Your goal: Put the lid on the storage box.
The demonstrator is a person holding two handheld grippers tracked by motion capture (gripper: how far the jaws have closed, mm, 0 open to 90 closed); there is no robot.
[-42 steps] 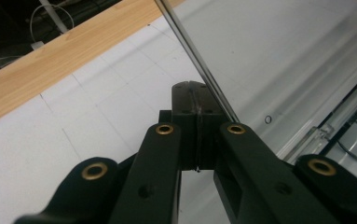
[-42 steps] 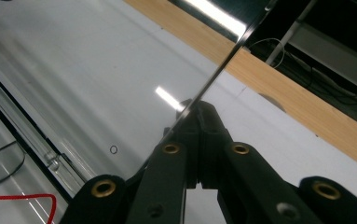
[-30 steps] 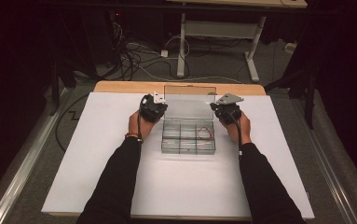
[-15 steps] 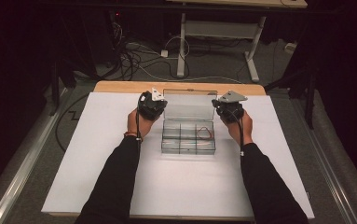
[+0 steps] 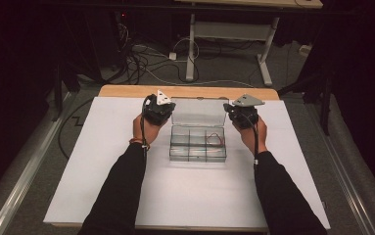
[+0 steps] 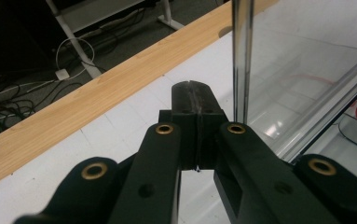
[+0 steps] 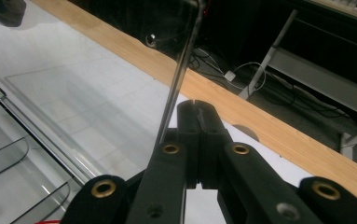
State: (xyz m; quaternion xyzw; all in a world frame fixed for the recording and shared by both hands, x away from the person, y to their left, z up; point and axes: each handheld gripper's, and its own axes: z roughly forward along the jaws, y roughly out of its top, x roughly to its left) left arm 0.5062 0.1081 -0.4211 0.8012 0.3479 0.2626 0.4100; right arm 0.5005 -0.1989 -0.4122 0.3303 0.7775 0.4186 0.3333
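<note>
A clear plastic compartment box (image 5: 197,149) sits mid-table with its lid (image 5: 198,111) raised. A thin red wire (image 5: 214,138) lies in its right rear compartment. My left gripper (image 5: 158,108) is held at the lid's left edge, jaws shut with nothing between them. In the left gripper view the closed gripper (image 6: 194,86) stands just left of the lid's edge (image 6: 242,60). My right gripper (image 5: 241,113) is at the lid's right edge, also shut and empty. Its own view shows the closed gripper (image 7: 195,105) beside the lid's edge (image 7: 181,70).
A white sheet (image 5: 126,196) covers the table, and a wooden strip (image 5: 126,91) runs along the far edge. Beyond it, cables (image 5: 146,63) and a white desk frame (image 5: 234,34) stand on the dark floor. Both forearms reach in from the bottom.
The right gripper has risen slightly beside the lid. The lid's top edge sits a little lower in the high view. The left gripper has stayed put.
</note>
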